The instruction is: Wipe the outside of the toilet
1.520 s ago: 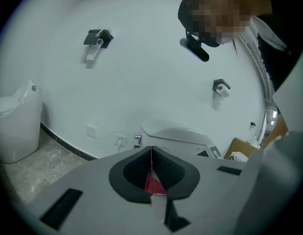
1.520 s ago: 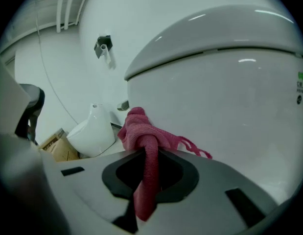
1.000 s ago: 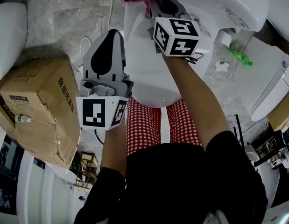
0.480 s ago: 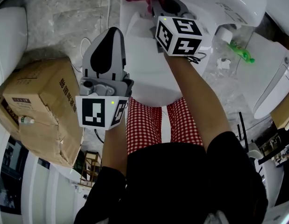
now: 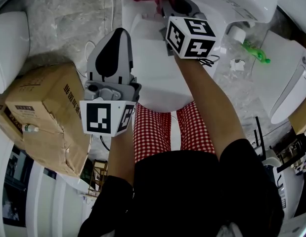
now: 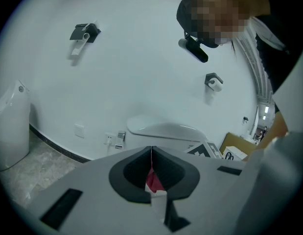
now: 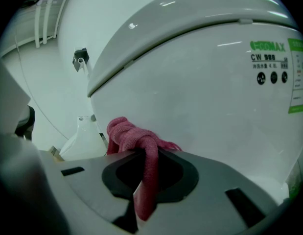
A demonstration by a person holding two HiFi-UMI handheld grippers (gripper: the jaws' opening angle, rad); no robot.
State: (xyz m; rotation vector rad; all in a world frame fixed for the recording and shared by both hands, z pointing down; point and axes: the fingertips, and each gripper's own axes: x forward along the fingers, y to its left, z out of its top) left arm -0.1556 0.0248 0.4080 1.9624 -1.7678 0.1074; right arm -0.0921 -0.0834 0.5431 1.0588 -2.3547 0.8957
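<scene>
- Between the right tongs (image 7: 146, 155), which pinch it tight, a pink cloth (image 7: 130, 133) bunches up ahead of the tips and lies against the white outer wall of the toilet (image 7: 200, 97).
- To the right of these tongs, on the same wall, black print reads "CW 988" (image 7: 267, 58). It stands under a green logo that I cannot read surely, and three small round marks stand below it.
- Above the cloth runs the seam under the toilet lid. The wall to the right of the tongs is bare and smooth.
- The left tongs (image 5: 120, 32) are pressed together. They hang apart from the toilet, beside its left edge, over the grey marble floor (image 5: 64, 19).
- Just left of the left tongs sits a cardboard box (image 5: 39, 107) with black characters printed on its side, which I cannot read.
</scene>
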